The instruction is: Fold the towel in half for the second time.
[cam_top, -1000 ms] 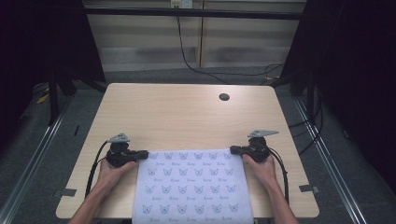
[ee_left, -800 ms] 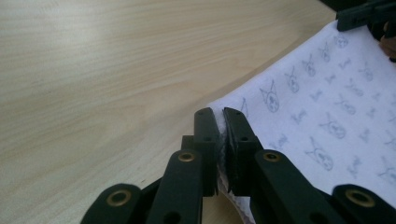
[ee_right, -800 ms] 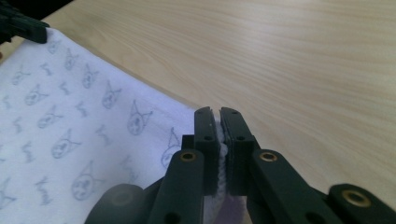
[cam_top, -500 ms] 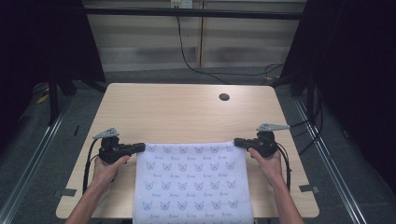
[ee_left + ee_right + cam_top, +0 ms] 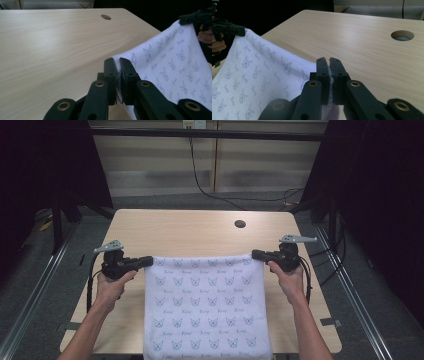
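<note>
While pinched: 1 towel (image 5: pixel 207 305), 2 claws (image 5: pixel 148 261) (image 5: pixel 257 254).

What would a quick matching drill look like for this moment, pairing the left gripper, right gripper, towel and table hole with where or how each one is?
Things:
1. left gripper
2. right gripper
3. printed towel
4. round hole in the table

States:
a. open and bare, on the far side of the tabletop
b. shut on the towel's far corner at the person's left
c. stretched between both grippers, its near edge hanging past the table's near edge
d. shut on the towel's far corner at the person's right

Pairs: 1-b, 2-d, 3-c, 4-a
</note>
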Motion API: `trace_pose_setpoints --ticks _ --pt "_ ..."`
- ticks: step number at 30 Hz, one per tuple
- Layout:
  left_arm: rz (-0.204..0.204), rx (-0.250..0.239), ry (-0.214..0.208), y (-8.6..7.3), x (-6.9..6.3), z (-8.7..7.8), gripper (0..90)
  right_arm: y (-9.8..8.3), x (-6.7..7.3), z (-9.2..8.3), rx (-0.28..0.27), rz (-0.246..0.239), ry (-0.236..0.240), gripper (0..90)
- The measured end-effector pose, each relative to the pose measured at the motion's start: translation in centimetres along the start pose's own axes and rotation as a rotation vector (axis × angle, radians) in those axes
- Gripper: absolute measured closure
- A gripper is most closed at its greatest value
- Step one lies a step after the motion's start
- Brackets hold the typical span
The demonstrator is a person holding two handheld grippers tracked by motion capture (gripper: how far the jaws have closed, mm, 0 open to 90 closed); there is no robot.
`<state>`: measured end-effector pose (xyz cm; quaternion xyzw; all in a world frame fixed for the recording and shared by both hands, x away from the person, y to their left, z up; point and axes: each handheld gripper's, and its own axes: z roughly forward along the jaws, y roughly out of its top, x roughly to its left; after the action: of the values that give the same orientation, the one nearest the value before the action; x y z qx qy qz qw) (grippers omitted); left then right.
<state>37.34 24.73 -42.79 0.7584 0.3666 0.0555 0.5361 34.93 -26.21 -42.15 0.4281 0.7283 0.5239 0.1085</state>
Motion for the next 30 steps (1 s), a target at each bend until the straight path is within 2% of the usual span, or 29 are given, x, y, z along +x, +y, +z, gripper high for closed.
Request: trace_pose_setpoints --ticks 5,7,11,13,15,16,17,20,23,25,30 --pt "0.003 -0.027 -0.004 2.1 0.4 0.1 84.9 1.7 0.0 -0.5 -0.019 -0.015 -0.021 86.8" --pt "0.023 -0.012 0.018 2.8 0.5 0.5 84.9 2.3 0.0 -0.6 -0.019 -0.020 -0.026 86.8" --pt "0.028 -0.036 0.016 4.5 0.9 0.5 85.0 3.6 -0.3 -0.6 -0.030 -0.018 -0.039 86.8" --pt "0.044 -0.027 0.034 5.5 1.1 0.5 85.1 4.4 -0.4 -0.6 -0.032 -0.015 -0.048 86.9" --pt "0.038 -0.039 0.044 6.2 1.1 0.4 85.5 5.4 -0.3 -0.6 -0.049 -0.024 -0.053 86.9" --pt "0.056 -0.039 0.053 6.5 1.0 0.4 85.5 5.8 -0.2 -0.7 -0.055 -0.029 -0.053 87.0" --pt "0.057 -0.047 0.055 6.7 0.9 0.3 85.5 6.3 -0.2 -0.7 -0.065 -0.029 -0.053 87.0" --pt "0.054 -0.071 0.057 6.9 0.8 0.0 85.5 7.2 -0.3 -0.6 -0.074 -0.033 -0.060 87.0" --pt "0.063 -0.082 0.043 6.7 0.6 -0.4 85.5 7.3 -0.4 -0.6 -0.088 -0.024 -0.050 87.0" --pt "0.078 -0.065 0.043 6.2 0.2 -0.7 85.5 7.0 0.0 -0.8 -0.088 -0.033 -0.041 87.0" --pt "0.093 -0.056 0.004 4.2 -0.9 -1.8 85.5 5.4 1.0 -1.8 -0.069 -0.074 -0.020 87.0"
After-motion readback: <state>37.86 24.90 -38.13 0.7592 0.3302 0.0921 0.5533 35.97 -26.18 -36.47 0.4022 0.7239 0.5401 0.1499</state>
